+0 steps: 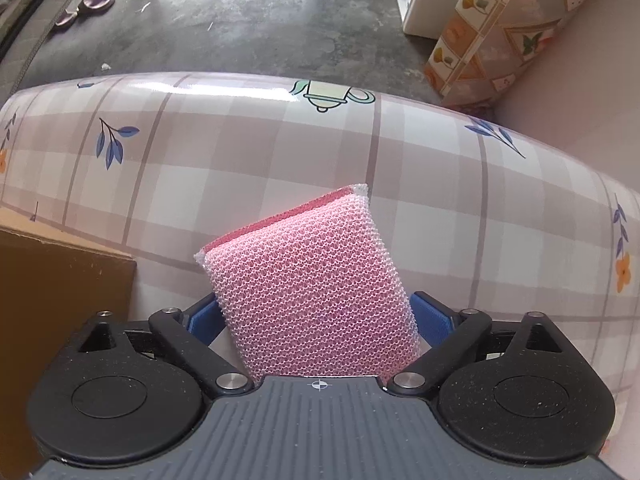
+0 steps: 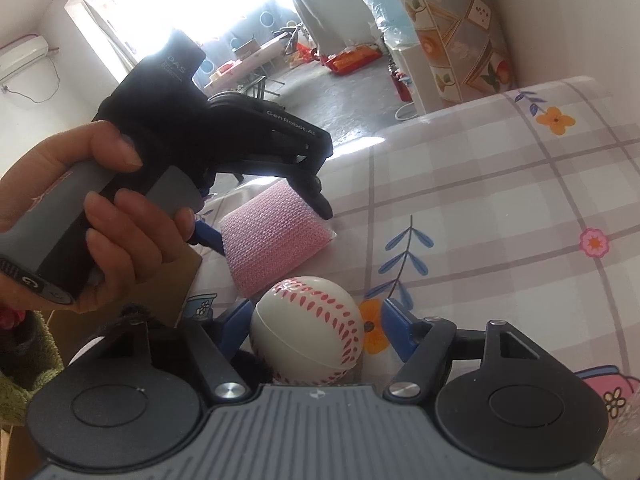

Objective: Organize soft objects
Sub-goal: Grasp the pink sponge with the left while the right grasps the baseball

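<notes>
Here, in the left wrist view, there is one pink mesh sponge [image 1: 316, 284], standing tilted on the checked counter [image 1: 460, 184] between the two blue fingers [image 1: 430, 314] of the left gripper [image 1: 316, 320]. The jaws are spread wide around the sponge; each blue finger sits right at a side of it, but whether the pads press on it cannot be told, since the fingertips are hidden behind the sponge and the gripper body. The sponge's lower edge is cut off by that body. One brown cardboard box [image 1: 60, 280] shows at the left edge, only a corner of it in frame. Beyond the counter lies grey floor with a pair of slippers [image 1: 86, 8], small and blurred by the lens. In the right wrist view, one white baseball [image 2: 307, 330] with red stitching lies on the counter [image 2: 500, 208] between the two blue fingers [image 2: 394, 326] of the right gripper [image 2: 310, 332]. The jaws are about half open; a gap shows between the ball and the right finger, while the left finger sits close against the ball, contact unclear. The ball's underside is hidden by the gripper body. Beyond it the same single sponge [image 2: 276, 244] appears, with the left gripper [image 2: 266, 216] coming down over it, held by one hand [image 2: 92, 216]. The cardboard box [image 2: 160, 288] is mostly covered by that hand. A green towel-like cloth [image 2: 24, 360] is cut off at the left edge.
</notes>
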The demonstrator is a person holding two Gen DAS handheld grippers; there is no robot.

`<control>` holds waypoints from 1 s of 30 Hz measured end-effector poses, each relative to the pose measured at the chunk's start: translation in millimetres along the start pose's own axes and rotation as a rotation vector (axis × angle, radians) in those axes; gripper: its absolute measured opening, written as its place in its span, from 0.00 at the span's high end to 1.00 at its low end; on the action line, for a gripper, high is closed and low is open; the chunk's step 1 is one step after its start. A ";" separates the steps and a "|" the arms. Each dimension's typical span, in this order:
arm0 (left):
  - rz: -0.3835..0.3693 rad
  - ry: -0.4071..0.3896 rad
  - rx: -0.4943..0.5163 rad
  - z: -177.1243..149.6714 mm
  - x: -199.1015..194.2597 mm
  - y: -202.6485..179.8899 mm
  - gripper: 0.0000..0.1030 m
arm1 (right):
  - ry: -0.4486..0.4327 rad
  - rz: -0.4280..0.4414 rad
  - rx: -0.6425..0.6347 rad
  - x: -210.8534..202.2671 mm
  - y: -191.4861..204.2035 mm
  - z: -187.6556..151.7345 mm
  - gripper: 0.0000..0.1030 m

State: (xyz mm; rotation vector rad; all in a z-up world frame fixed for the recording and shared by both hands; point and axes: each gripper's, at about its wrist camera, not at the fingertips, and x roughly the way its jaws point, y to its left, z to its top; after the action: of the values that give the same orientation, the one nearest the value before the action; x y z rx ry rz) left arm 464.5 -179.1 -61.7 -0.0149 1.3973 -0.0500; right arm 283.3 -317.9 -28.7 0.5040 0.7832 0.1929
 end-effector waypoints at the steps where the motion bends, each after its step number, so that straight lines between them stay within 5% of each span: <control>1: 0.002 -0.008 0.005 -0.6 -0.4 -0.4 0.09 | 0.003 0.002 -0.003 0.7 0.7 -0.1 0.32; 15: -0.017 -0.075 0.058 -8.7 -7.8 -2.4 0.16 | -0.012 0.017 -0.016 1.6 4.4 -2.7 0.40; 30: -0.055 -0.217 0.101 -34.7 -74.6 9.0 0.17 | -0.254 -0.018 -0.160 -53.5 31.0 -10.5 0.40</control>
State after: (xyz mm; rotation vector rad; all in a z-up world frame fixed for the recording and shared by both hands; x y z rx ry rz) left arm 417.8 -166.1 5.4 0.0240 1.1762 -0.1602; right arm 239.0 -305.9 14.0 0.3613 0.5196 0.1689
